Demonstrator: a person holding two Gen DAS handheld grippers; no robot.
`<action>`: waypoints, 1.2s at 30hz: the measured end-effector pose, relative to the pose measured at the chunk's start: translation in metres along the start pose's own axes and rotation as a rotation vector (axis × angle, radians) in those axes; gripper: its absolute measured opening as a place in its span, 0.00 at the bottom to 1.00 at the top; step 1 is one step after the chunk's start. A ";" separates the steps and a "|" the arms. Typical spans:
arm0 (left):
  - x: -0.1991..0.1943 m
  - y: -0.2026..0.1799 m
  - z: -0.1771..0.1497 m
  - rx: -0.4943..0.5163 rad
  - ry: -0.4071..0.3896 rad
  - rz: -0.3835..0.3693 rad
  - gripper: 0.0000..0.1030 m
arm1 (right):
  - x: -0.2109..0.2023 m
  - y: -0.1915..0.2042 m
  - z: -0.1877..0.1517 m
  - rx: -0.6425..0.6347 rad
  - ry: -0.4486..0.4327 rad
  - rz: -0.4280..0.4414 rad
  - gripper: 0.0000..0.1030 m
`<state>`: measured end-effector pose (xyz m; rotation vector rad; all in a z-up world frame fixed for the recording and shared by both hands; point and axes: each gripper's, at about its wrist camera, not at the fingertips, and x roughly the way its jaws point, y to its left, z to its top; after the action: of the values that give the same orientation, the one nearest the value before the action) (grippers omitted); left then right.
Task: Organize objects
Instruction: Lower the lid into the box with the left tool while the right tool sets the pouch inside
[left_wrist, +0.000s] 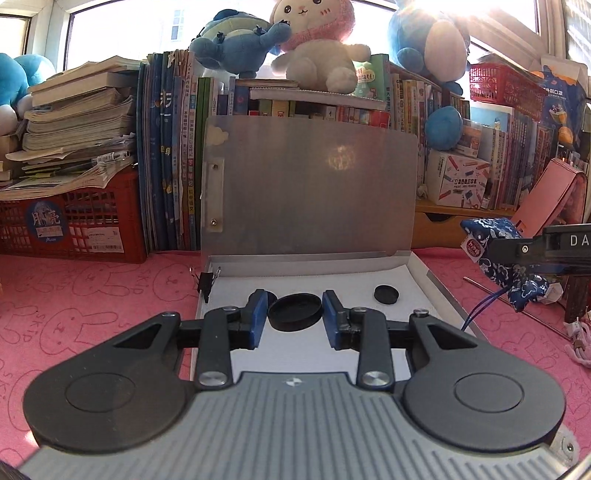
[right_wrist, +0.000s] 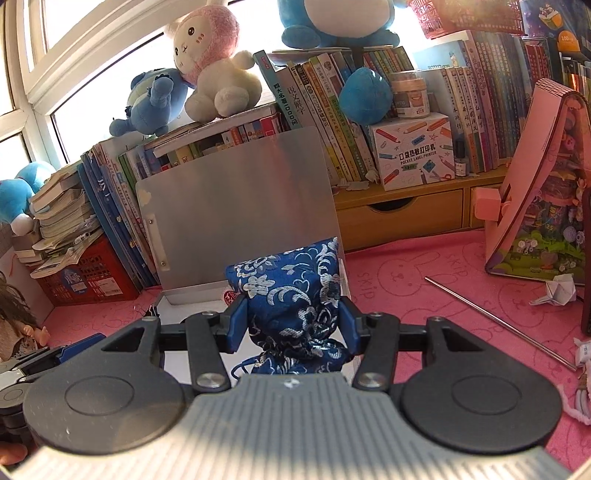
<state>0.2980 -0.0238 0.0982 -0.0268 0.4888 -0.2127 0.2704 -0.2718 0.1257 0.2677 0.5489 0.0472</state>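
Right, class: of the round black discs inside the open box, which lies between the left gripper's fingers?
The large black round disc, centred between the left gripper; the small black disc lies off right.

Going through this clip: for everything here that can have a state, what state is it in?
metal box: lid up, open
large black cap: lying in the box, between the left gripper's fingers, not gripped
small black cap: lying in the box, apart
blue brocade pouch: clamped, drawstring end pulled shut
left gripper: open
right gripper: shut on the pouch

white box floor (left_wrist: 317, 354) lay mostly open; upright lid (left_wrist: 310, 184) walled the back, two black caps (left_wrist: 294, 312) and a binder clip (left_wrist: 206, 284) cluttered it.
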 end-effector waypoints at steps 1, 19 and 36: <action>0.003 0.001 0.000 -0.004 0.006 0.002 0.37 | 0.002 0.001 0.000 -0.001 0.002 0.001 0.53; 0.057 0.015 -0.015 -0.026 0.108 0.032 0.37 | 0.057 0.004 -0.017 -0.014 0.068 -0.020 0.53; 0.112 0.032 -0.006 -0.045 0.172 0.077 0.37 | 0.127 0.015 -0.012 -0.040 0.138 -0.062 0.54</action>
<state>0.3981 -0.0157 0.0383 -0.0341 0.6650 -0.1293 0.3731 -0.2402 0.0550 0.2095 0.6920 0.0164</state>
